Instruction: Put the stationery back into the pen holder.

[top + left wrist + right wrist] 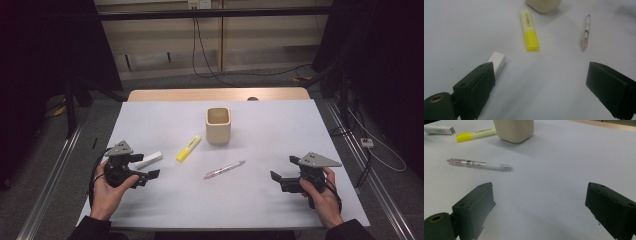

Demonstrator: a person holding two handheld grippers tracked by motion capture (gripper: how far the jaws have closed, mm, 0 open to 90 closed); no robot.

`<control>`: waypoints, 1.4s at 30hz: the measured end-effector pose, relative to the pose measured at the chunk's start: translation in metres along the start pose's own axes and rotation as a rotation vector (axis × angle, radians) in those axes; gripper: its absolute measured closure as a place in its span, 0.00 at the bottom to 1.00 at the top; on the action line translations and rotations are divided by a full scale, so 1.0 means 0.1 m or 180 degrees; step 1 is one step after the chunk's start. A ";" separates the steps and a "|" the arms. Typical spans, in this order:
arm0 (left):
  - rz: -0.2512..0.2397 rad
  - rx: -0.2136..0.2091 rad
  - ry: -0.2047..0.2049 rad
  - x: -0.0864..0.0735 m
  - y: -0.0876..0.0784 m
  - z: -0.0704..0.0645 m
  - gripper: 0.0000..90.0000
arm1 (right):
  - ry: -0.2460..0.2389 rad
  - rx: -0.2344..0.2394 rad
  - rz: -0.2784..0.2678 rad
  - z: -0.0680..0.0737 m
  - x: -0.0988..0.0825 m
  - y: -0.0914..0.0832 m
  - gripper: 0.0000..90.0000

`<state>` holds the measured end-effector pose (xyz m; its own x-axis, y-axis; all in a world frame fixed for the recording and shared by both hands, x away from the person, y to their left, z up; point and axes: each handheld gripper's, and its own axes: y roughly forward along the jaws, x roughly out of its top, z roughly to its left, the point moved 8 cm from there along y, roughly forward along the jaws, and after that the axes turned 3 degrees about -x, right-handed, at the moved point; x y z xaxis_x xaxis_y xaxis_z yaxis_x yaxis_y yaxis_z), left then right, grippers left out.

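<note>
- White table (280, 125), dark room behind, cables on floor.
- Left gripper (148, 166) spread wide, empty, just beside white eraser (149, 160).
- Right gripper (282, 169) likewise agape, holding nothing, near clear pen (224, 170).
- Yellow highlighter (188, 148) beside beige cup (218, 125), mid-table.

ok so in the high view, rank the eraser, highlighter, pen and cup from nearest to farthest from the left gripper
1. White eraser, right beside the left gripper.
2. Yellow highlighter, just beyond it.
3. Pen, mid-table.
4. Beige cup, farther back.

Cup (543, 5) cut off at top edge – eraser (496, 62) partly behind claw.
</note>
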<state>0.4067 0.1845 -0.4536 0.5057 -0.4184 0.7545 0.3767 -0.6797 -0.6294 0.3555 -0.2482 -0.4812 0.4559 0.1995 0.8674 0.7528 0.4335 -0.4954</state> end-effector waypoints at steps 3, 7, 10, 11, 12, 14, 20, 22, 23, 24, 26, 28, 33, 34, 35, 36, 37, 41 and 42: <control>0.0095 0.0107 0.0118 0.04 0.00 0.06 0.09 | -0.0006 0.0008 0.0010 0.00 0.00 0.00 0.08; 0.0158 0.0246 0.0277 0.08 0.00 0.17 0.09 | -0.0002 0.0006 0.0011 0.00 -0.01 0.01 0.06; 0.0448 0.0477 0.0385 0.03 0.04 0.31 0.08 | -0.0004 0.0000 0.0011 0.00 -0.01 0.00 0.06; 0.0474 0.0492 0.0373 0.02 0.05 0.35 0.09 | -0.0005 0.0001 0.0011 0.00 -0.01 0.00 0.06; 0.0484 0.0469 0.0328 0.02 0.06 0.37 0.11 | -0.0007 0.0001 0.0013 0.00 -0.01 0.00 0.06; 0.0536 0.0458 0.0277 0.01 0.08 0.42 0.11 | 0.0003 -0.0001 0.0016 0.00 -0.01 0.01 0.06; 0.0600 0.0370 0.0227 0.04 0.09 0.49 0.10 | -0.0013 0.0005 0.0030 0.01 -0.01 0.02 0.06; 0.0658 0.0376 0.0177 0.04 0.10 0.52 0.10 | -0.0034 0.0014 0.0047 0.01 -0.02 0.02 0.06; 0.0674 0.0378 0.0183 0.05 0.10 0.54 0.11 | -0.0039 0.0015 0.0051 0.01 -0.02 0.02 0.06; 0.0695 0.0356 0.0182 0.07 0.10 0.56 0.11 | -0.0033 0.0015 0.0047 0.01 -0.02 0.02 0.06; 0.0706 0.0334 0.0167 0.11 0.10 0.59 0.12 | -0.0038 0.0017 0.0063 0.01 -0.02 0.03 0.06; 0.0777 0.0261 0.0171 0.12 0.12 0.61 0.13 | -0.0050 0.0020 0.0067 0.02 -0.02 0.03 0.06; 0.0898 0.0326 0.0241 0.10 0.14 0.57 0.12 | -0.0088 0.0014 0.0075 0.02 -0.03 0.03 0.06; 0.0933 0.0358 0.0278 0.08 0.14 0.58 0.13 | -0.0091 0.0024 0.0068 0.03 -0.02 0.03 0.06; 0.0937 0.0360 0.0264 0.06 0.14 0.59 0.14 | -0.0095 0.0030 0.0073 0.03 -0.03 0.04 0.06; 0.0957 0.0326 0.0234 0.04 0.14 0.60 0.14 | -0.0099 0.0032 0.0075 0.03 -0.03 0.04 0.06; 0.0999 0.0344 0.0244 0.02 0.14 0.63 0.15 | -0.0103 0.0038 0.0075 0.04 -0.03 0.04 0.06; 0.1125 0.0374 0.0254 -0.07 0.15 0.68 0.20 | -0.0116 0.0040 0.0079 0.05 -0.03 0.04 0.06; 0.1132 0.0349 0.0240 -0.09 0.15 0.69 0.23 | -0.0119 0.0042 0.0079 0.06 -0.03 0.05 0.06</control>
<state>0.4616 0.2195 -0.4827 0.5627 -0.6626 0.4942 0.2708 -0.4171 -0.8676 0.3550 -0.2415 -0.4857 0.4560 0.2428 0.8562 0.7350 0.4397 -0.5162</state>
